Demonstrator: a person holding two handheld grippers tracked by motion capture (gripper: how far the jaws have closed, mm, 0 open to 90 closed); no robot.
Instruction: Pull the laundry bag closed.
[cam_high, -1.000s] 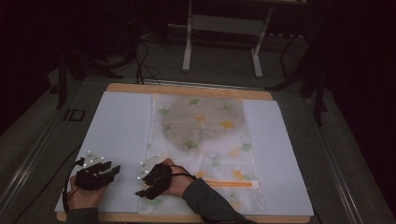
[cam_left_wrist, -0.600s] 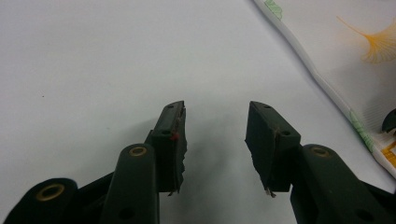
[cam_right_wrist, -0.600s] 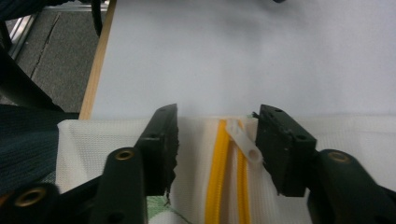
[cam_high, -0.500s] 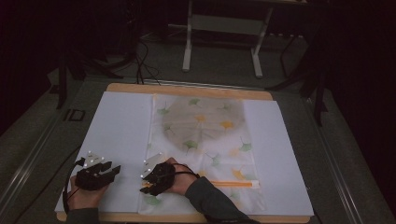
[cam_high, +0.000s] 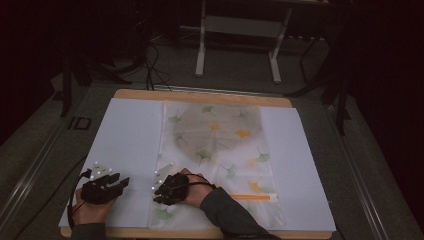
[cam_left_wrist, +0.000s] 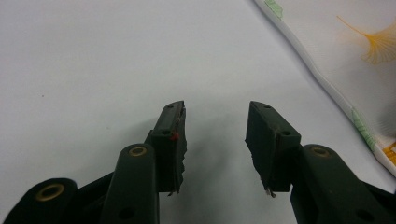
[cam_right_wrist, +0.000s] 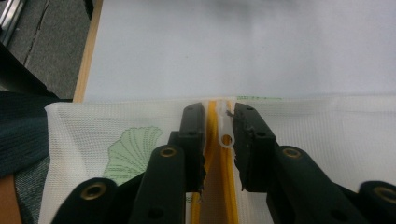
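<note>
A white mesh zipper bag (cam_high: 220, 145) printed with green and orange leaves lies flat on a white sheet (cam_high: 130, 135). Its yellow zipper (cam_high: 250, 197) runs along the near edge. My right gripper (cam_high: 156, 193) sits at the bag's near left corner, and its jaws have just been closing. In the right gripper view (cam_right_wrist: 219, 116) the translucent zipper pull (cam_right_wrist: 226, 133) stands between the jaws. It touches the right-hand one, and a strip of yellow zipper tape (cam_right_wrist: 211, 122) shows on the other side. My left gripper (cam_high: 123, 182) rests on the sheet left of the bag, open with nothing between its fingers (cam_left_wrist: 217, 140).
The sheet covers a wooden table (cam_high: 200, 95); its near edge runs just below both hands. A dark sleeve (cam_high: 230, 215) reaches in over the bag's near edge. Metal stand legs (cam_high: 200, 55) and cables lie on the floor beyond the table.
The right gripper's jaws have drawn a little closer together. Both hands stay where they were.
</note>
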